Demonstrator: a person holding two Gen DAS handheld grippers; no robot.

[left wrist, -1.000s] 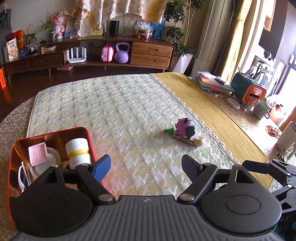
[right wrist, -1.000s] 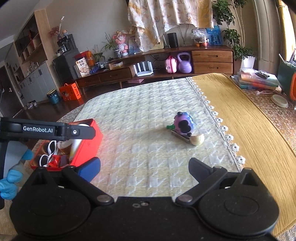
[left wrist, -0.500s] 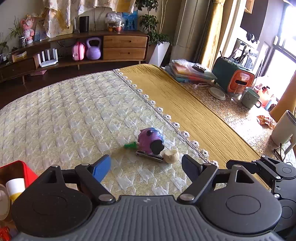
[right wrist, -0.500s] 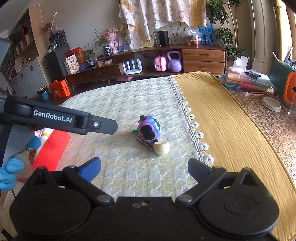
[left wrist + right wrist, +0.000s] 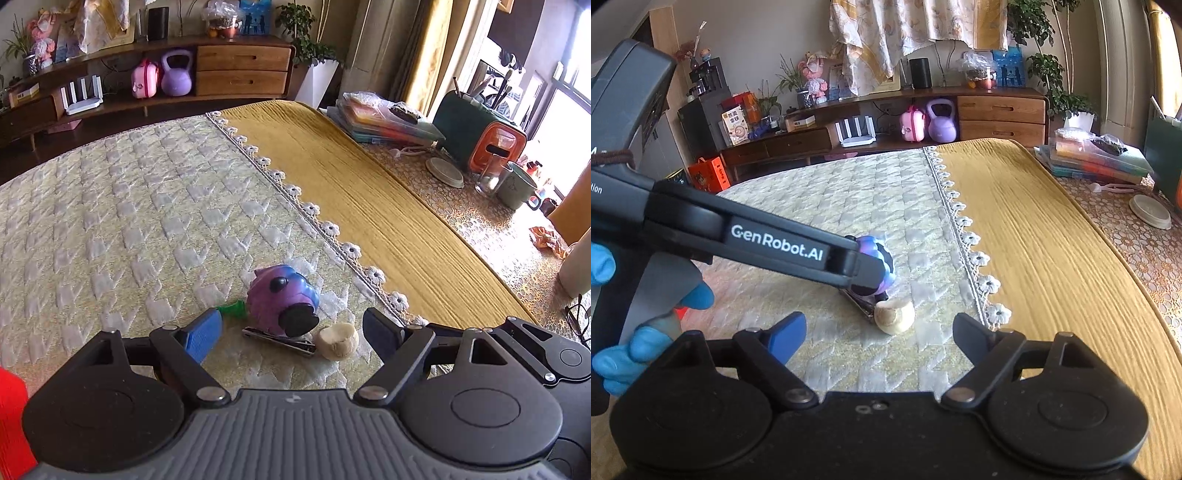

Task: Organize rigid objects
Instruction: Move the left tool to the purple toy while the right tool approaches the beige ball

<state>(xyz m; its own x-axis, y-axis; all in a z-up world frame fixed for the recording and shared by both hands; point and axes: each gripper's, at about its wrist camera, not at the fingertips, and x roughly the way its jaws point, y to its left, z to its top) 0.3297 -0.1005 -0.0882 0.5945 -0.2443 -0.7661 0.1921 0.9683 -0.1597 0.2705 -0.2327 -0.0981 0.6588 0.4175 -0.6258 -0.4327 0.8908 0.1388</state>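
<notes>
A purple toy point(image 5: 280, 299) with a green stem lies on the quilted cloth, beside a metal nail clipper point(image 5: 279, 338) and a small beige shell-like piece point(image 5: 338, 339). My left gripper point(image 5: 291, 328) is open and empty, its fingers on either side of this cluster, close above it. In the right wrist view the left gripper's arm point(image 5: 775, 243) crosses over the purple toy point(image 5: 882, 258), and the beige piece point(image 5: 894, 315) lies just ahead. My right gripper point(image 5: 879, 328) is open and empty, a little short of them.
A red box corner point(image 5: 11, 417) shows at the lower left. A yellow cloth point(image 5: 369, 199) with lace trim lies to the right. Beyond it are stacked books point(image 5: 384, 122), a lid, a glass and a green mug point(image 5: 515, 186). A wooden sideboard stands at the back.
My left gripper has swung right, away from the red box, and closed in on the purple toy cluster. My right gripper has also come nearer to it. Both stay open.
</notes>
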